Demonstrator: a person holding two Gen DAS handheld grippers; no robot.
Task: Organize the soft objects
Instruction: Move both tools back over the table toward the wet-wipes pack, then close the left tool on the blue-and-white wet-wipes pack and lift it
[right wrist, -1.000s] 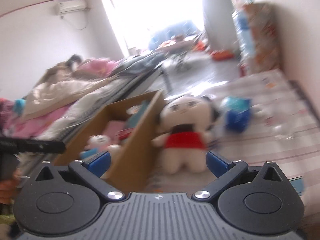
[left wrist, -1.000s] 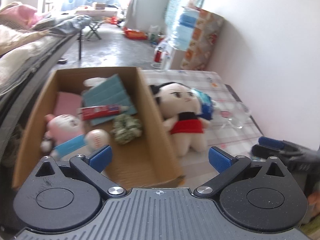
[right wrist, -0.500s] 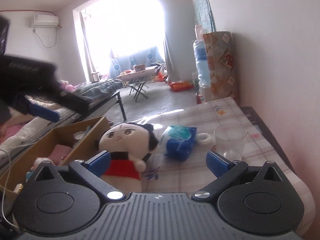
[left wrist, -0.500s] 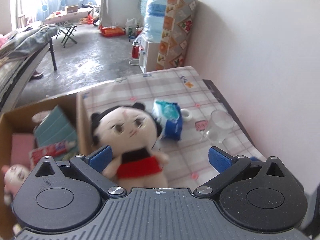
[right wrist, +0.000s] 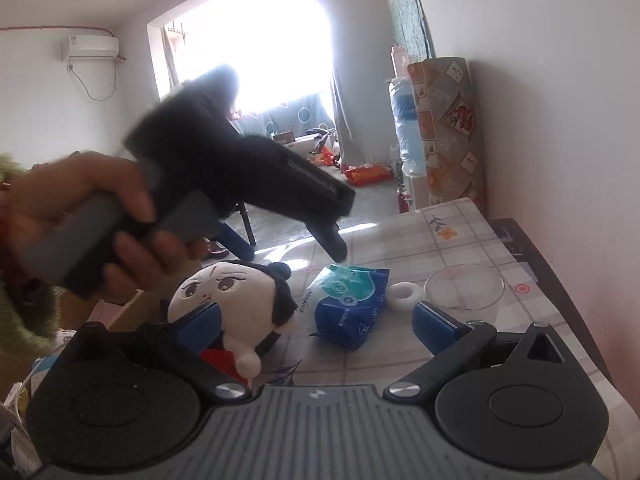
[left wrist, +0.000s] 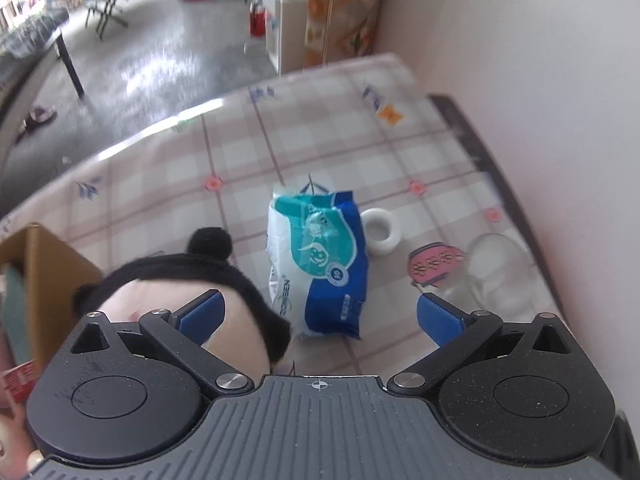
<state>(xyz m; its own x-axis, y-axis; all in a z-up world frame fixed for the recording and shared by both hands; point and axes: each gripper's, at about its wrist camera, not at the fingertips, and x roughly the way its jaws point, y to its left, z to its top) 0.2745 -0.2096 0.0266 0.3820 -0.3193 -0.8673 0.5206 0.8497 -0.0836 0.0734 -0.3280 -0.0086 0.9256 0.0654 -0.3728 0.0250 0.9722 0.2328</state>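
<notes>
A plush doll (left wrist: 188, 280) (right wrist: 236, 300) with black hair and a red dress lies on the checked tablecloth beside the cardboard box (left wrist: 44, 272). Right of it lies a blue and white tissue pack (left wrist: 320, 264) (right wrist: 352, 304). My left gripper (left wrist: 318, 314) is open and hangs above the doll's head and the pack, touching neither. In the right wrist view a hand holds that left gripper (right wrist: 288, 236) above the doll. My right gripper (right wrist: 316, 326) is open and empty, low over the table before both items.
A white tape roll (left wrist: 380, 230) (right wrist: 404, 296) and a clear glass bowl (left wrist: 496, 268) (right wrist: 464, 292) sit right of the pack, near the wall. A pink sticker (left wrist: 436, 264) lies on the cloth. The box holds other items. Beyond the table's far edge is open floor.
The left gripper has swung from over the box to the right and forward, now above the doll's head and the tissue pack. The right gripper turned towards the table; both stayed open.
</notes>
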